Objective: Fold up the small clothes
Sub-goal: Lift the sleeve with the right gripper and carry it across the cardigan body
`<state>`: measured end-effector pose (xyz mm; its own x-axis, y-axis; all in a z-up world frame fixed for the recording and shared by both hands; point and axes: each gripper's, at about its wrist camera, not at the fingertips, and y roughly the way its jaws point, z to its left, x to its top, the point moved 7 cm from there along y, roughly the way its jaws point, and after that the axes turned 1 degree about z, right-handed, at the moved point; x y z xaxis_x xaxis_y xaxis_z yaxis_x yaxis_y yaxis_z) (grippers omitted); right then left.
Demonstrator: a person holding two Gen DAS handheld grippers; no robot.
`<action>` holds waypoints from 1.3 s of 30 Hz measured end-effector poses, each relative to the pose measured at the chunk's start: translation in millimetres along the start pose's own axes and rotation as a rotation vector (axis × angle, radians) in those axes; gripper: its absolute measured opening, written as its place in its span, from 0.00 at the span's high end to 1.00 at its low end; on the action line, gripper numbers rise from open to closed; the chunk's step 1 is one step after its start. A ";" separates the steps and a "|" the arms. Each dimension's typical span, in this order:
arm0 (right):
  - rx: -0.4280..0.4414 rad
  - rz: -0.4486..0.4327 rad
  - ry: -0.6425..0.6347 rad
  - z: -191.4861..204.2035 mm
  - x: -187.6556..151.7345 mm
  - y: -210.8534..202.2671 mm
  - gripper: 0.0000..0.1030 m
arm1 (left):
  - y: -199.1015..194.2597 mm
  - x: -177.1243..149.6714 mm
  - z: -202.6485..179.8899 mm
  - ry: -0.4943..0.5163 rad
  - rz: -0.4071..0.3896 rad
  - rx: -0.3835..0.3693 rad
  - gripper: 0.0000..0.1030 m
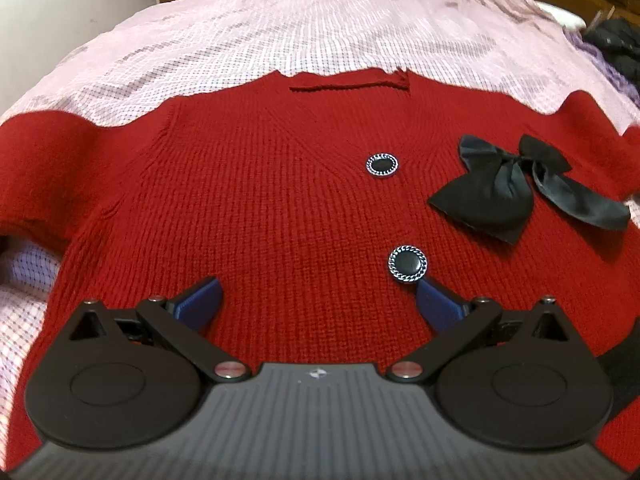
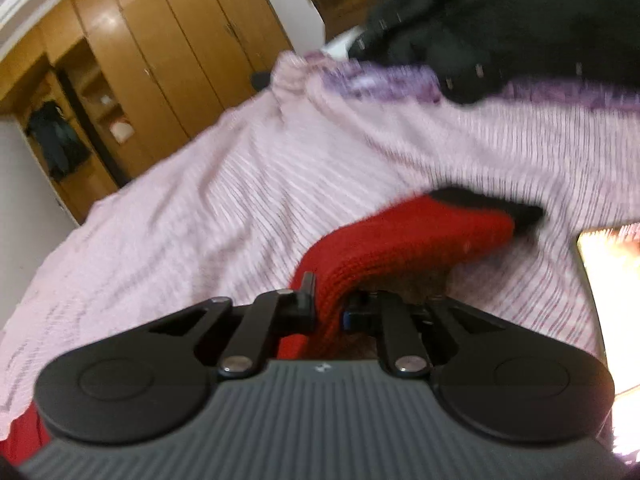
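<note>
The right gripper (image 2: 328,304) is pinching a fold of the red knitted cardigan's sleeve (image 2: 404,240); its black jaws are pressed together on the wool, which rises from between them and runs away to the right. The sleeve ends in a dark cuff (image 2: 492,204) that lies on the pale pink checked bedspread (image 2: 200,208). This view is blurred. Beyond the bedspread stands a tall wooden wardrobe (image 2: 160,60) with one compartment open, and a heap of dark clothing (image 2: 500,28) sits at the far right of the bed on purple fabric. A bright, glowing flat object (image 2: 612,280) lies at the right edge; I cannot tell what it is.

The left gripper (image 1: 320,304) is spread wide, its blue-padded fingers (image 1: 200,300) well apart and hovering above the lower front of the red cardigan (image 1: 260,200), with nothing between them. The cardigan lies flat, front up, on the bedspread (image 1: 280,32), its neckline toward the far side. Two round black buttons with silver rope rims (image 1: 407,263) run down its middle, the nearer one just beside the gripper's right finger. A black satin bow (image 1: 516,184) sits on the chest to the right.
</note>
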<state>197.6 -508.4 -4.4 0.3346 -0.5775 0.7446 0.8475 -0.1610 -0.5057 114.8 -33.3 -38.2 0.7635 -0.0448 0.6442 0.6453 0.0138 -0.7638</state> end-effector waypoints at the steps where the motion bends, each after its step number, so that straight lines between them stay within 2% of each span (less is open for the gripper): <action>1: 0.013 -0.018 -0.003 3.0 3.5 -8.0 0.86 | 0.6 0.8 -1.1 0.016 0.004 -0.001 0.00; 12: 0.128 -0.102 -0.031 39.8 18.2 -73.4 0.86 | -6.7 5.0 2.6 0.021 0.003 -0.024 0.00; 18: 0.196 -0.130 -0.061 72.1 20.8 -98.9 0.86 | -24.2 7.3 8.9 0.046 -0.023 0.008 0.00; 22: 0.237 -0.144 -0.088 98.0 21.6 -111.2 0.86 | -33.7 8.2 21.2 0.007 -0.026 0.009 0.00; 33: 0.324 -0.148 -0.164 167.6 8.7 -120.4 0.86 | -51.2 12.5 65.6 -0.084 -0.052 0.024 0.00; 39: 0.365 -0.130 -0.225 214.0 -10.8 -118.6 0.86 | -63.6 14.2 88.9 -0.088 -0.086 0.068 0.00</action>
<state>181.7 -311.8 140.7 0.2624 -0.3762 0.8886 0.9649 0.0950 -0.2448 86.8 53.9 23.0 0.7025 0.0387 0.7106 0.7065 0.0818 -0.7029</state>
